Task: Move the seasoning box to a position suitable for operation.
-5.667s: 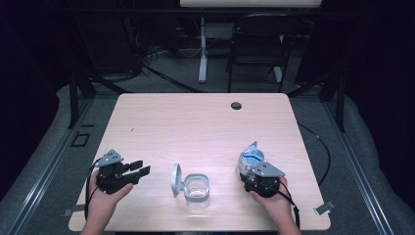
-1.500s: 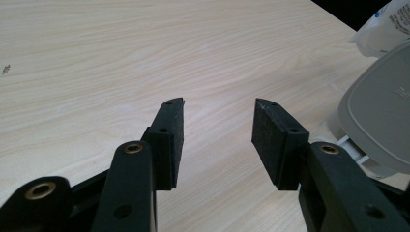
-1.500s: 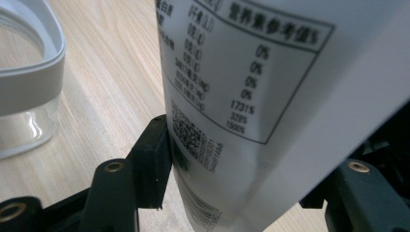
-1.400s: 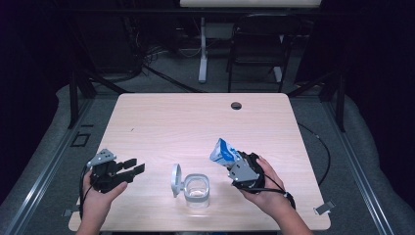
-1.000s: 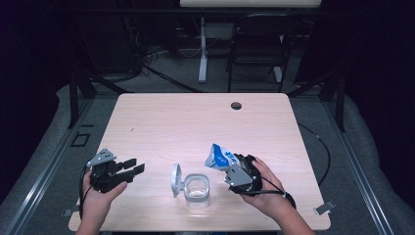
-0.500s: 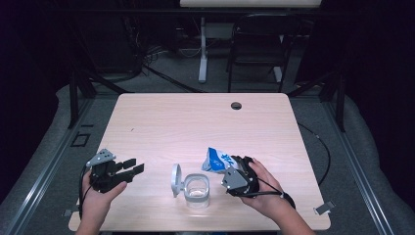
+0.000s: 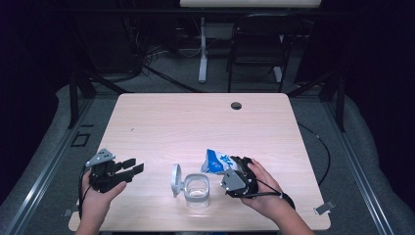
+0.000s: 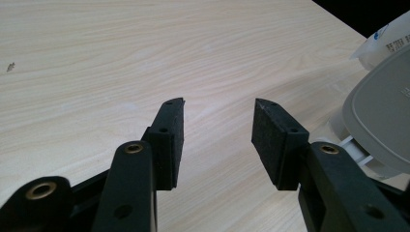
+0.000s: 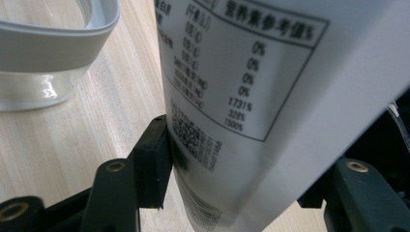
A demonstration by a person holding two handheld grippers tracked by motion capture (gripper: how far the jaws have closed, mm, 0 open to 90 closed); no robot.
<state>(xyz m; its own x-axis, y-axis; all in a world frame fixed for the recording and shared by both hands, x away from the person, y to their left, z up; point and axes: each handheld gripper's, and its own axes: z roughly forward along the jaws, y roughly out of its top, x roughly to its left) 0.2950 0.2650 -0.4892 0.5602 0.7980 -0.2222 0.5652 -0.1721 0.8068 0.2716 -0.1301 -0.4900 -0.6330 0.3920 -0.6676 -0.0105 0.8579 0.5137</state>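
A clear container (image 7: 197,190) with a grey rim stands near the table's front edge, its grey hinged lid (image 7: 175,180) flipped open to the left. My right gripper (image 7: 234,172) is shut on a blue and white pouch (image 7: 214,162), which tilts leftward just right of the container. In the right gripper view the pouch (image 9: 251,92) sits between both pads, printed label facing me, with the container's rim (image 9: 58,36) at upper left. My left gripper (image 7: 128,166) rests at the front left, open and empty; its own view shows the jaws apart (image 8: 217,135) over bare wood, the lid (image 8: 382,121) at right.
The light wood table (image 7: 195,127) has a dark round cable hole (image 7: 236,105) at the back. Beyond it stand a chair (image 7: 257,54) and a white stand (image 7: 202,49) on a dark floor. A cable (image 7: 318,147) trails off the table's right side.
My right gripper has carried the pouch leftward from the right front of the table to beside the container and tipped it toward the opening. The left gripper has hardly moved.
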